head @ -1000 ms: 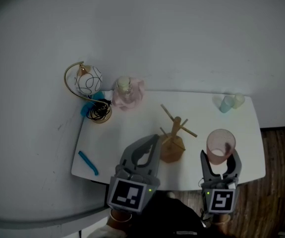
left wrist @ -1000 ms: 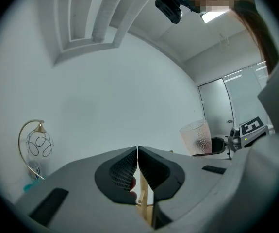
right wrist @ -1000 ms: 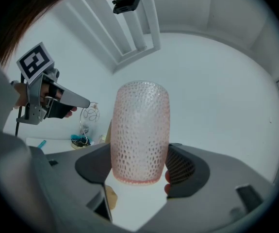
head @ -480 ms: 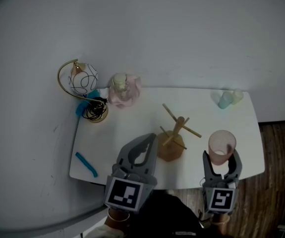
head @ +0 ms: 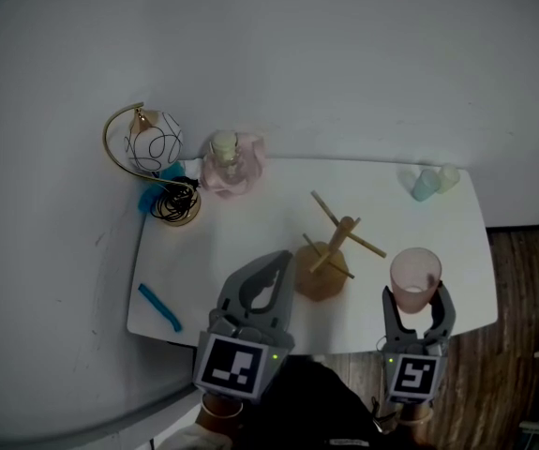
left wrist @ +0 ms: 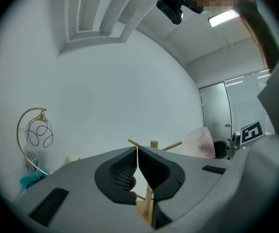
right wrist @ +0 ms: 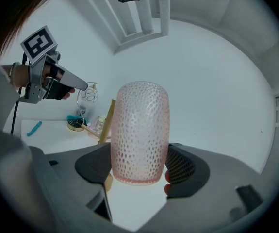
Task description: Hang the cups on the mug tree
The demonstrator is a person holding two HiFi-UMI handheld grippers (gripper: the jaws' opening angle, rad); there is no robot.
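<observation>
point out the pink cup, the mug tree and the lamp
pink cup [right wrist: 139, 130], right gripper view, on the middle of its dotted side wall
mug tree [head: 330, 287], head view, on its wooden base
lamp [head: 153, 142], head view, on its round white shade

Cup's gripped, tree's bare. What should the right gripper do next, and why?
Probably tip the pink cup toward the nearest peg of the mug tree while moving left: the right gripper holds it upright, mouth up, clear of the bare pegs.
</observation>
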